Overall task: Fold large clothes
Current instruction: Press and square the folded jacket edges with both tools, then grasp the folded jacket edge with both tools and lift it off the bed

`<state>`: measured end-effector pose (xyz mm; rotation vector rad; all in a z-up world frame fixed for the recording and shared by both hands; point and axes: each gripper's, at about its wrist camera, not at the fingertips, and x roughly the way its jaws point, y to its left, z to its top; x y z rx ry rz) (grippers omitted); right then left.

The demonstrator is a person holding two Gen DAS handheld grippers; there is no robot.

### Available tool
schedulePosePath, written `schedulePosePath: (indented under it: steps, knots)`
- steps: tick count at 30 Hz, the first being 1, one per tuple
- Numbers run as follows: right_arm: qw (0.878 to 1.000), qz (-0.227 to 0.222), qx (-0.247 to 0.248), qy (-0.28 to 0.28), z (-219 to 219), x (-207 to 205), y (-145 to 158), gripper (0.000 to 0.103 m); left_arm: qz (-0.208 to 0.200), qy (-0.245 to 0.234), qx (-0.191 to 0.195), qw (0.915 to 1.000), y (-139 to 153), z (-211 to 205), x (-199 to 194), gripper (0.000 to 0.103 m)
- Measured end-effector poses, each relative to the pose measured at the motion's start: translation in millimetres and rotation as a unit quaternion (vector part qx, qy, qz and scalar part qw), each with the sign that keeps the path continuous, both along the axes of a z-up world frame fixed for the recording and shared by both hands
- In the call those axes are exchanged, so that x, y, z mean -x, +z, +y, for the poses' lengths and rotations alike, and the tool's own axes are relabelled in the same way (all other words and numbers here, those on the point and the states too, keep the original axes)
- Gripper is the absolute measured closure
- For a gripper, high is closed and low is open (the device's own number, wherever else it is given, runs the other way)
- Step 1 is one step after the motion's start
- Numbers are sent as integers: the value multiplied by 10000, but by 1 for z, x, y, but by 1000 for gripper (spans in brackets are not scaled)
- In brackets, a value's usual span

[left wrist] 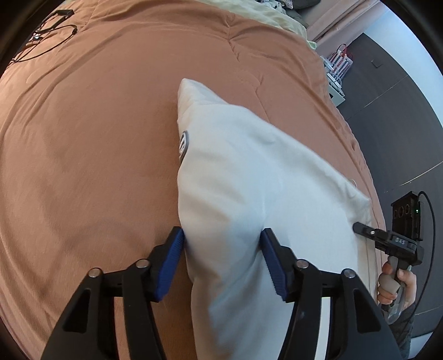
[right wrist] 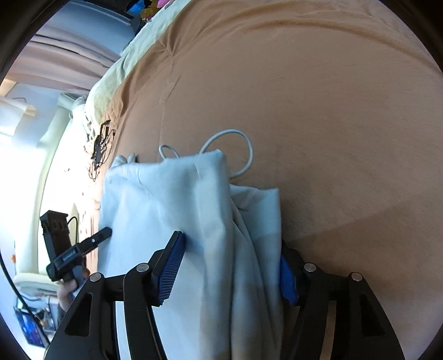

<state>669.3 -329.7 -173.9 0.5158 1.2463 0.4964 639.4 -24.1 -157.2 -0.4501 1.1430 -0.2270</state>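
Right now the white garment (left wrist: 249,177) lies bunched on the orange bedspread (left wrist: 97,138), near the bed's edge, with a dark round emblem showing at its left fold and a pale drawstring (right wrist: 243,149) looping out past its far end. My left gripper (left wrist: 221,249) has its blue pads spread with a thick fold of the cloth between them; both pads seem to touch the fabric, though I can't be sure they pinch it. My right gripper (right wrist: 229,263) straddles another bunch of the same cloth (its right pad half buried under the folds), jaws likewise apart. Farther off on the bedspread sit black cables (left wrist: 47,30), and a pale yellow sheet (left wrist: 277,16) covers the far end.
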Motion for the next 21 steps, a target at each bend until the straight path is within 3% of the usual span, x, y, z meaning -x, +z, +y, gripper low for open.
schedulePosePath:
  steps: [1,2,3,6,13,21]
  knots:
    - [10000,6,-34,-41,-2,1,1,70,7,-10,24,10000,1,-3,-1,59]
    - [9999,-36,-108,-64,-4,2,5,84,-13,-24,-8,10000,4,-5,-1,64]
    - [9998,-167,-116,-49,-3,6,11,87,-51,-56,-52,10000,7,-7,0,71]
    - [9985,-548,92,21,8,20,35,89,-247,-164,-155,9994,25,-13,9,84]
    - [9935,-1132,94,-66,11,56,100,91,-780,-111,90,9969,84,-13,35,88]
    - [9832,-1804,96,-259,-8,117,175,91,-1661,-321,379,9849,169,-42,86,89]
